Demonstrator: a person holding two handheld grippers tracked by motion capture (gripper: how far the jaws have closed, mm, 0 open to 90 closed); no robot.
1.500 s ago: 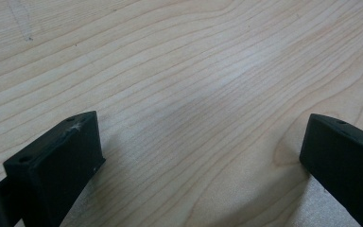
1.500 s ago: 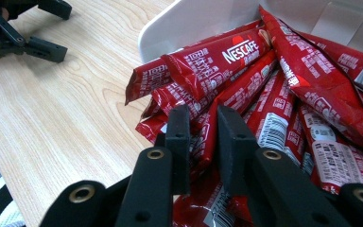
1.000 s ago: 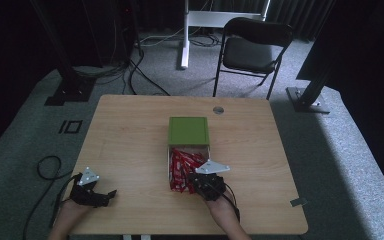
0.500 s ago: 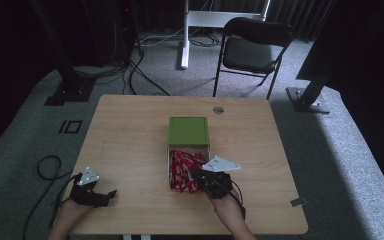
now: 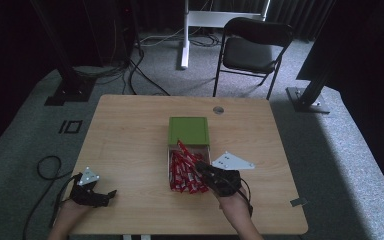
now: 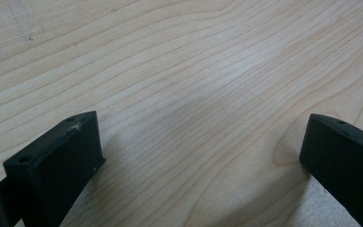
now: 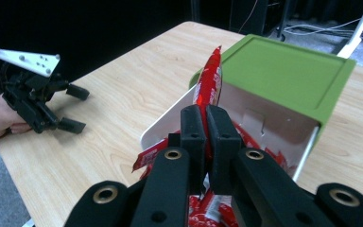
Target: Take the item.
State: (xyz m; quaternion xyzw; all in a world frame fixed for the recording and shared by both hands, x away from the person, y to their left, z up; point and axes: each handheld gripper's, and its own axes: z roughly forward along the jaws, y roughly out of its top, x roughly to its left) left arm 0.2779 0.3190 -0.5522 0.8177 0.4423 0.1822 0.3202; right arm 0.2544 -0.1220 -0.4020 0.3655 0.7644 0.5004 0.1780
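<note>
Sachet (image 7: 209,75), red, is pinched near its lower end between the right gripper (image 7: 207,124), whose jaws are clamped tight on it; the packet's long axis runs up and away from the jaws, its free end standing above the heap. In the high view the right gripper (image 5: 206,167) sits at the near-right edge of the white tray (image 5: 169,167), with the rest of the red sachets (image 5: 182,172) piled directly beneath and just left of the jaws. Green lid (image 5: 189,131) covers the far part of the tray, so the open section is the near part only, right under the held packet. Judgement: the next move hinges on clearing that heap, so lift along the sachet's own axis, up and toward the person, or its tail may drag neighbours out. Left gripper (image 5: 109,194) is well apart at the near-left corner of the table (image 5: 130,135), jaws spread wide with bare wood between them, gripping nothing. Right hand (image 5: 232,207) is clearly the nearer one to the tray; left would have to cross most of the table width to assist or receive the sachet.
</note>
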